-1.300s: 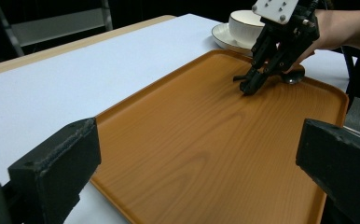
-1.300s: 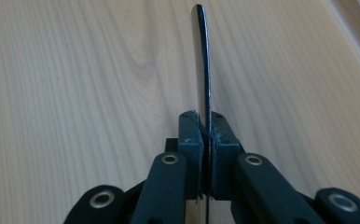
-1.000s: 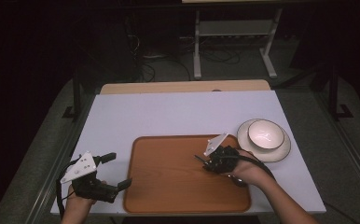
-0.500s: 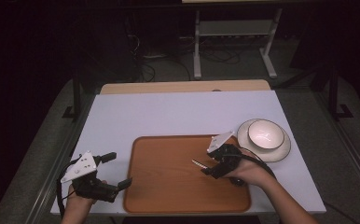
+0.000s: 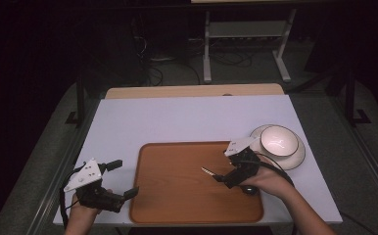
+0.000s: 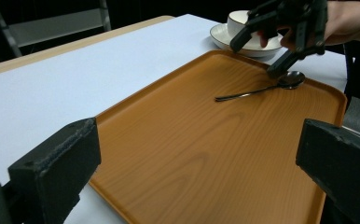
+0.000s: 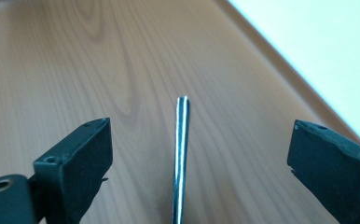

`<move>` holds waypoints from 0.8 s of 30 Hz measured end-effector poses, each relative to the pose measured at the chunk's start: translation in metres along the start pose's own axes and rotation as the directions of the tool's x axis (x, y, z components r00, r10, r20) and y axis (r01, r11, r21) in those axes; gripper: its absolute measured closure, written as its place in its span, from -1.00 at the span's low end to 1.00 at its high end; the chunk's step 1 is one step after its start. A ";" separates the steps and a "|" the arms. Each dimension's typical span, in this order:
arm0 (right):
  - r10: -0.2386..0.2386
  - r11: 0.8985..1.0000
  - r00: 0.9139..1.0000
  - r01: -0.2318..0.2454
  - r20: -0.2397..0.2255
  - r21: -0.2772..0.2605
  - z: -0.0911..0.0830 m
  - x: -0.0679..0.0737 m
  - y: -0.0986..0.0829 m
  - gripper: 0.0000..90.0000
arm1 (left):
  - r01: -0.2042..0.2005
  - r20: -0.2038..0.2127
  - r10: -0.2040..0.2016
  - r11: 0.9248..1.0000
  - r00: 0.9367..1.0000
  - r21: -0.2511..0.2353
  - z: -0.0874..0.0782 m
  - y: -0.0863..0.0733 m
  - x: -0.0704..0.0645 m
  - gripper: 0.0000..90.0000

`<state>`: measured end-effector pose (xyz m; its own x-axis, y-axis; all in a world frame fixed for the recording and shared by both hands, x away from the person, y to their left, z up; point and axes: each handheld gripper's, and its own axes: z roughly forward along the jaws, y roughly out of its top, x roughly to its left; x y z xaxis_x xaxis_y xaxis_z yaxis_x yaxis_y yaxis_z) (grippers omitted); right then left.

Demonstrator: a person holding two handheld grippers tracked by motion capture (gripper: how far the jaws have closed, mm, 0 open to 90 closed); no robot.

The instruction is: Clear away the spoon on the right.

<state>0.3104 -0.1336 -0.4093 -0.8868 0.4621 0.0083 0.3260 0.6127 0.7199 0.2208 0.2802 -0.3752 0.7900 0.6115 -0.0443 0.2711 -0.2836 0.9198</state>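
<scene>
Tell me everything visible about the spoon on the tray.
The spoon is slim, shiny metal with an oval bowl and a long, thin handle. It lies flat on the orange wood-grain tray, near the tray's edge closest to the white bowl and saucer, its bowl end toward that edge. The right gripper hovers over it with jaws spread wide, one to each side of the handle, not touching it. In the right gripper view the handle runs straight up between the open jaws.

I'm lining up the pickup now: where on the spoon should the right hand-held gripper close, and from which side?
Grip the spoon on its thin handle, from above, one jaw each side. It lies flat on the tray, and the open right hand-held gripper already straddles it.
</scene>
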 end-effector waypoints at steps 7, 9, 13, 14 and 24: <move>0.035 0.989 0.999 -0.030 0.036 -0.143 -0.028 -0.002 -0.002 -0.87 | -0.001 -0.001 0.001 1.000 1.000 0.001 0.001 0.000 0.000 -1.00; 0.051 0.982 0.998 -0.042 0.047 -0.184 -0.036 -0.003 -0.003 -0.88 | 0.000 0.000 0.000 1.000 1.000 -0.001 0.001 0.000 0.000 -1.00; 0.095 0.961 0.994 -0.075 0.062 -0.266 -0.051 -0.003 -0.009 -0.88 | 0.005 0.000 -0.005 1.000 1.000 -0.002 0.000 0.000 0.001 -1.00; 0.103 0.956 0.992 -0.079 0.071 -0.282 -0.054 -0.003 -0.011 -0.87 | 0.006 0.002 -0.006 1.000 1.000 -0.003 0.000 0.000 0.001 -1.00; 0.180 0.906 0.978 -0.124 0.103 -0.405 -0.085 -0.006 -0.032 -0.88 | 0.003 0.001 -0.003 1.000 1.000 -0.001 0.001 0.000 0.001 -1.00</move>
<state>0.2770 -0.2107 -0.3731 -0.7752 0.6282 0.0663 0.2726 0.2380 0.9322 0.2218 0.2801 -0.3754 0.7899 0.6115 -0.0471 0.2726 -0.2813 0.9201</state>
